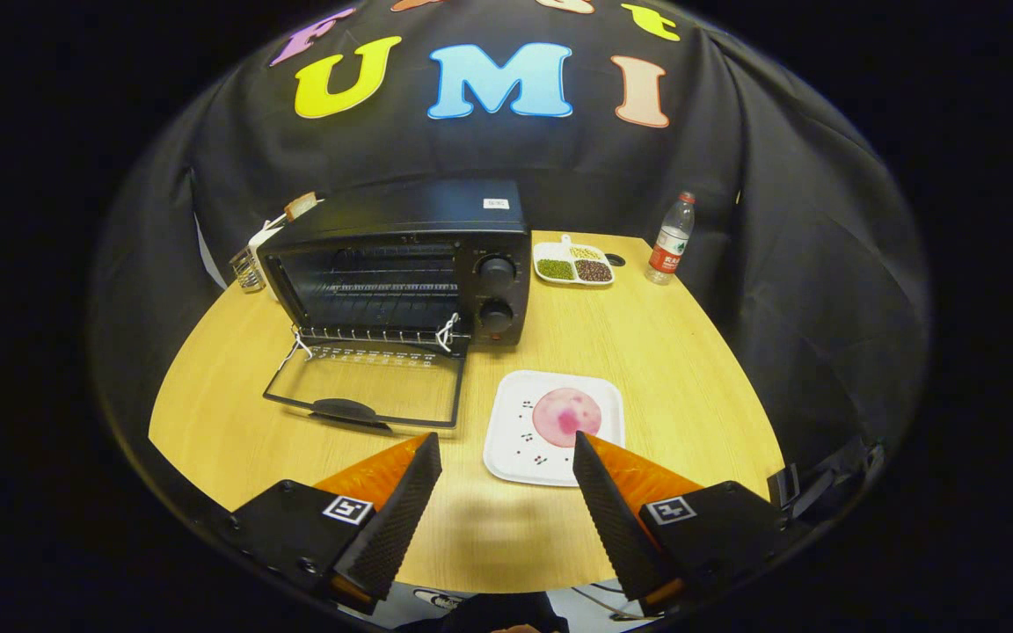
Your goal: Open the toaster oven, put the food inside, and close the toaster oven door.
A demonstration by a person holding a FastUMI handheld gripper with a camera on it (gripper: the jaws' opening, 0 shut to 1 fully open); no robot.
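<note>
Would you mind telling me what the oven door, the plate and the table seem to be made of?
The oven door, lying open, looks like clear glass in a dark, probably metal, frame: the table shows through it. The plate looks like glossy white ceramic or melamine; which is unclear. The table shows pale wood grain, possibly laminate. The gripper is open above it.

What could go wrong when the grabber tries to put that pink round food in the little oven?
The gripper is open, above the white plate. The flat pink food might slip from the fingers. It must travel over the open oven door lying on the table and could bump it.
</note>
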